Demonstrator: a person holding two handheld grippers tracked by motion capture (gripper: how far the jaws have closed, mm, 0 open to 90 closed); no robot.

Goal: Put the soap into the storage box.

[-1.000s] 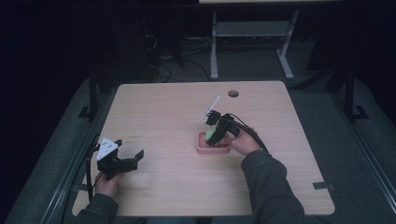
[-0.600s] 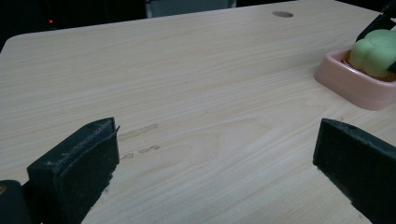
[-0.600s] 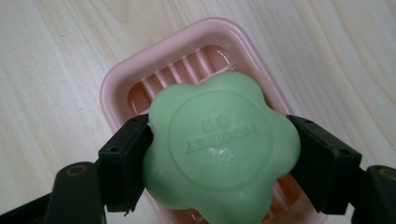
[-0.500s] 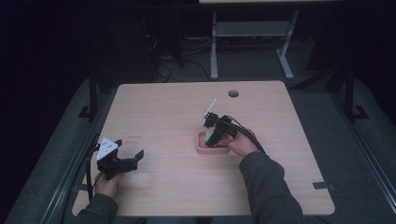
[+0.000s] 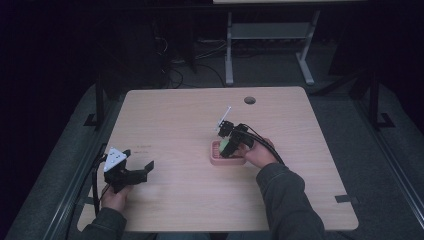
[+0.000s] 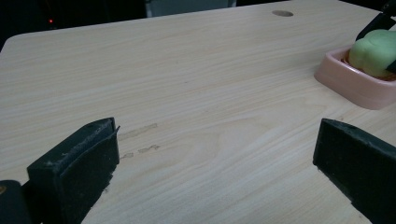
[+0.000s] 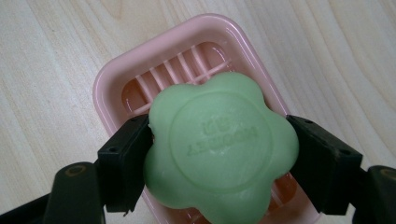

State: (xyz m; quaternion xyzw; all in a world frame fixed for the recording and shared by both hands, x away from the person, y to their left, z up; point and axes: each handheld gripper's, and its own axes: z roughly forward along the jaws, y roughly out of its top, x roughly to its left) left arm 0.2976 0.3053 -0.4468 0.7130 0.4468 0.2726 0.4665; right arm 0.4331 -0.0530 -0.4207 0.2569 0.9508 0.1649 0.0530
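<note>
Since the earlier frames, my right gripper [image 5: 229, 148] has dropped a little lower over the pink soap dish [image 5: 216, 159], while my left gripper [image 5: 136, 172] has held its place near the table's left front corner.

Right jaws are clamped on the green flower-shaped soap [image 7: 219, 147], one pad on each side of it. I see the soap directly above the ribbed floor of the pink soap dish [image 7: 116, 79]; I cannot tell whether it touches the ribs.

Left jaws stand wide apart with nothing between them but bare wooden table [image 6: 187, 84]. From this gripper's view, the dish [image 6: 355, 88] and soap [image 6: 371, 51] lie well apart, ahead and to the right.

Around the dish the tabletop [image 5: 175, 120] is clear to every edge; a round cable hole [image 5: 249, 100] sits near the far edge.
</note>
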